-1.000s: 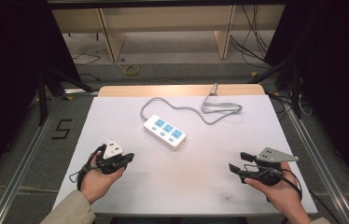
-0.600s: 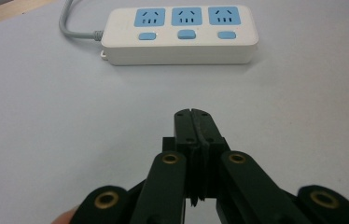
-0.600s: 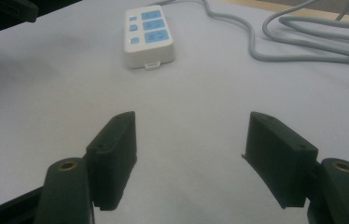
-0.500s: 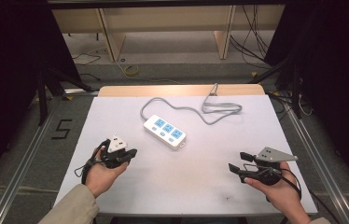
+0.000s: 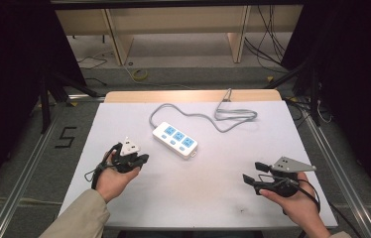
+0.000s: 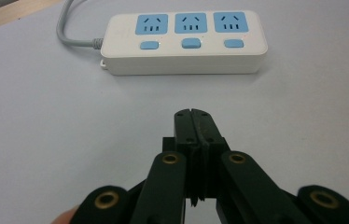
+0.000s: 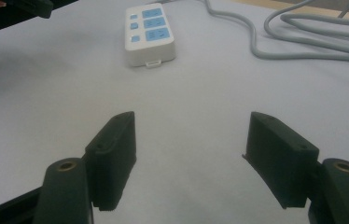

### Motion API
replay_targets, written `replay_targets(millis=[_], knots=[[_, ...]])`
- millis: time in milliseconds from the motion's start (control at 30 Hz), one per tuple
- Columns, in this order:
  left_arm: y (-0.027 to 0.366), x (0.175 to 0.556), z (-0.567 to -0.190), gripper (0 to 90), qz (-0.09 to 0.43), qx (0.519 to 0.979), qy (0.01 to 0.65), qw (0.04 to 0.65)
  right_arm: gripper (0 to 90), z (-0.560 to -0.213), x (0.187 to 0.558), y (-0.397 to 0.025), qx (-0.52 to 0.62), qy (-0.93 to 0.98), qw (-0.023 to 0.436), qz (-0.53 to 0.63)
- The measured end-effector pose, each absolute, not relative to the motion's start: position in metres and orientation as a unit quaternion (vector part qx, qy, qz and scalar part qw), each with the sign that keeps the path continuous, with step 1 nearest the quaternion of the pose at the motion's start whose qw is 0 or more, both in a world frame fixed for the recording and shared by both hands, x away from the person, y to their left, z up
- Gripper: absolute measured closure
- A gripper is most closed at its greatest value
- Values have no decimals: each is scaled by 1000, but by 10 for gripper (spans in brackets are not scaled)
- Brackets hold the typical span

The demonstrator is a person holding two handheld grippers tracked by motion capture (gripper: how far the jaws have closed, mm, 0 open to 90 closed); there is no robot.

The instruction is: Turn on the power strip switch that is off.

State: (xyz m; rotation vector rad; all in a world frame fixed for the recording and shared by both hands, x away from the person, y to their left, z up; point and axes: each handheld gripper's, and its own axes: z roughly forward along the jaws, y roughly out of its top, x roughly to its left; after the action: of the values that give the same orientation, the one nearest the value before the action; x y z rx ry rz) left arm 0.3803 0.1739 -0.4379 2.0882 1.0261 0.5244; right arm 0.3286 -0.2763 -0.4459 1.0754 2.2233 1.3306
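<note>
White plastic 3-socket power strip w/ blue outlets (image 6: 183,43) lies straight ahead of L gripper (image 6: 194,122), long axis crosswise to its pressed-together jaws; L hand nearer. R gripper (image 7: 189,140), jaws spread, sits well apart.

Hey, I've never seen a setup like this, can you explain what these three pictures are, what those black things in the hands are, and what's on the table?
A person sits at a white table and holds a hand-operated claw in each hand; there is no robot arm. The high view looks down from above the person. The left claw is at its left and the right claw at its right. The other two pictures come from small cameras riding on each claw, looking along its black jaws. In the left gripper view the jaws are pressed together with nothing between them. In the right gripper view they stand wide apart, also empty. On the table lies a white power strip with three blue sockets, and its grey cable curls toward the far edge. Neither claw touches it.
</note>
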Motion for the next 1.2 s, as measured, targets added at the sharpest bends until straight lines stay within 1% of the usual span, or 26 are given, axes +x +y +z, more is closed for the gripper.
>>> replay_targets(millis=[1200], knots=[[159,405,-435,897,210,814,398,368,317,-447,327,-277,380,782,166,465]])
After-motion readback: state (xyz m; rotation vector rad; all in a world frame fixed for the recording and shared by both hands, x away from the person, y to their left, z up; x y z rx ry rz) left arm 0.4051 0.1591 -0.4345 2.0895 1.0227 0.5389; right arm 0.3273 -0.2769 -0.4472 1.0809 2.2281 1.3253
